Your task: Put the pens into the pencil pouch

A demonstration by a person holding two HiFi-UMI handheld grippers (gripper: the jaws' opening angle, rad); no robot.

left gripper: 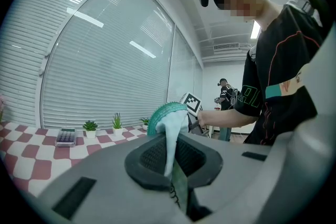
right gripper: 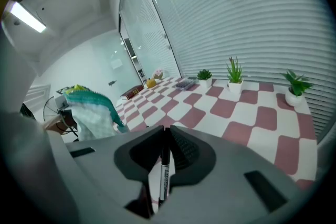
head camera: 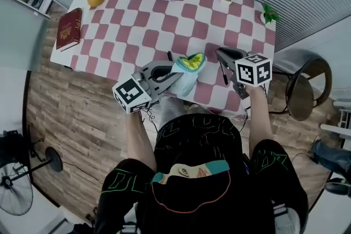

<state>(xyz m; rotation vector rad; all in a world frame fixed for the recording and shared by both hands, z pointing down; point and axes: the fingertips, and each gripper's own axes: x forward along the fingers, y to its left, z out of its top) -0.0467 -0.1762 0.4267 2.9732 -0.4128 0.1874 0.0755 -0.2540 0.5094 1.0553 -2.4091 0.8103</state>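
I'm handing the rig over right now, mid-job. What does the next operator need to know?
Left gripper: shut on the pencil pouch, held up over the checkered table, mouth open.
Right gripper: shut on a black pen, apart from the pouch.
Done: pen is in hand. Whether any pens are already inside, I cannot tell.
Left: bring the pen to the pouch mouth and release it.

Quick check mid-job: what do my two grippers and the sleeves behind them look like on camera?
Both the left gripper and the right gripper have grey moulded bodies, with black textured pads inside the jaws. Each carries a white cube printed with black square markers. The sleeves are short and black with green outline lettering. The forearms are bare.
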